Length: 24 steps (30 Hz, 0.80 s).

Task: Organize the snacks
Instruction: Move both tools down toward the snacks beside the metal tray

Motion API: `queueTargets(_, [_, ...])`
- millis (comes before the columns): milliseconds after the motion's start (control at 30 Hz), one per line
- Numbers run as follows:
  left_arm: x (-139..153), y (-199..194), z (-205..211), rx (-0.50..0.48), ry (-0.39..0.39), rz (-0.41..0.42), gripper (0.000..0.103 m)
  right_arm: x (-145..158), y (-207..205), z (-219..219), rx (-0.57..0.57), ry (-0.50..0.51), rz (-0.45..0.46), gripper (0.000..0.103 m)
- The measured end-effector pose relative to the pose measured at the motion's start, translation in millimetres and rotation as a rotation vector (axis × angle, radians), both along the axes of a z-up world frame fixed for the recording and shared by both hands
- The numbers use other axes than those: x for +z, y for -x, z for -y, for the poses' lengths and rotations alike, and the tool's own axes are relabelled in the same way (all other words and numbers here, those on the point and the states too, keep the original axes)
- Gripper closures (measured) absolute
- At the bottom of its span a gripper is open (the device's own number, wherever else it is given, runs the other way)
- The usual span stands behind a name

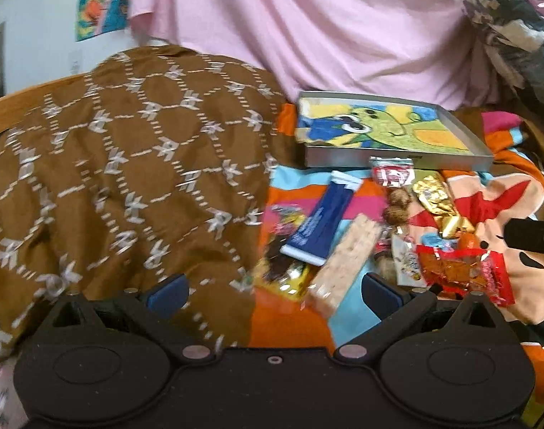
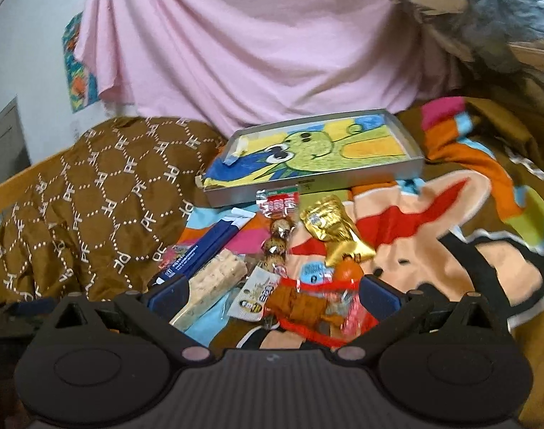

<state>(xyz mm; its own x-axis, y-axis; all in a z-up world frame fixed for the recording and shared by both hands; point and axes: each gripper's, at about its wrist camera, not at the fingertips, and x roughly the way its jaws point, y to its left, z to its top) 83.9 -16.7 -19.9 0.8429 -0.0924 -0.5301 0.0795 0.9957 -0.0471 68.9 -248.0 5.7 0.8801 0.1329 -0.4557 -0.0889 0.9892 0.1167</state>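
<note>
Snacks lay heaped on a cartoon-print blanket (image 2: pixel 433 214) just in front of a shallow metal tray (image 2: pixel 397 171) lined with a drawn fish picture, and we held both grippers low over the near edge of that heap. From the left wrist view we saw the blue wrapped bar (image 1: pixel 320 220) resting partly on the pale nougat bar (image 1: pixel 347 261), and a dark piece at the far right edge that may have been the other tool, though we could not tell. Only the right wrist view showed the tray's whole outline and a small white-and-blue packet inside its left corner (image 2: pixel 236 153). The left gripper (image 1: pixel 275 289) had its jaws spread wide, with the nougat bar's near end between them but untouched. The right gripper (image 2: pixel 272 291) was likewise apart, straddling the red-edged clear packet (image 2: pixel 315 304) and a white sachet (image 2: pixel 254 295). A gold foil pouch (image 2: pixel 332 228) sat near the tray's front wall. To the left a brown patterned cloth (image 1: pixel 111 178) bulged up beside the snacks, while bare blanket stretched to the right.
</note>
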Motion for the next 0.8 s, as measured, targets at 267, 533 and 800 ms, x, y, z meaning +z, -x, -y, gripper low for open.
queueTargets(267, [-9.4, -40.3, 14.0, -0.1, 0.047, -0.042, 0.001, 2.7, -62.0, 16.3, 0.25, 0.11, -0.073, 0.0])
queueTargets(533, [-28.1, -73.2, 26.1, -0.243, 0.063, -0.137, 0.001, -21.5, -94.9, 40.8, 0.353, 0.17, -0.199, 0.0])
queueTargets(800, [-43.4, -97.2, 26.0, -0.292, 0.115, -0.219, 0.005, -45.0, -117.3, 59.6, 0.32, 0.131, -0.308, 0.0])
